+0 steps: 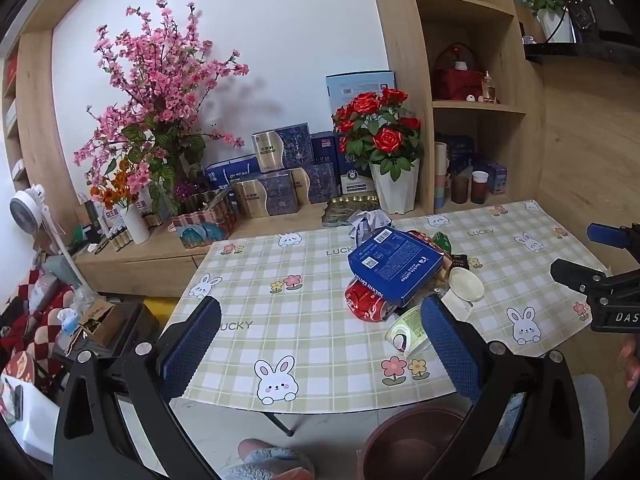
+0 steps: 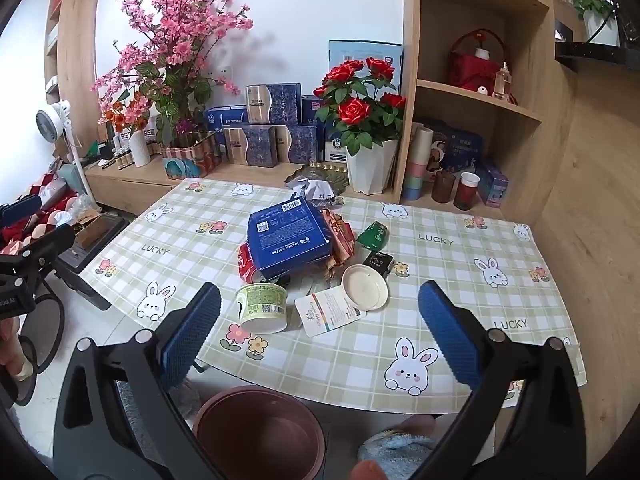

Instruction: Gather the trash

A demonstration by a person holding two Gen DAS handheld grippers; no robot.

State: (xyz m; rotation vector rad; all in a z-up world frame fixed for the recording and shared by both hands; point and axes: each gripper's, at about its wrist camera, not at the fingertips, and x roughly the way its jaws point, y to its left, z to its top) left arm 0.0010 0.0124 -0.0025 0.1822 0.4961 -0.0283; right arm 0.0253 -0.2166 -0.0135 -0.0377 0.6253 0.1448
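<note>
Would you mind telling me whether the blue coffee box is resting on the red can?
Touching. In the right wrist view the blue coffee box lies tilted over the red can, its lower left edge on the can; the left wrist view shows the same overlap.

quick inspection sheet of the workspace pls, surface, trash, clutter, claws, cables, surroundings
surface: table under a checked bunny cloth
job's things: blue box resting on a crushed red can; green cup on its side, white lid, paper card, green packet, crumpled paper; brown bin on the floor by the near edge
clutter: nothing seen beyond the trash
grippers: left claw and right claw both open, empty
cables: nothing seen
surroundings: flower vases, stacked boxes, wooden shelves, a fan
</note>
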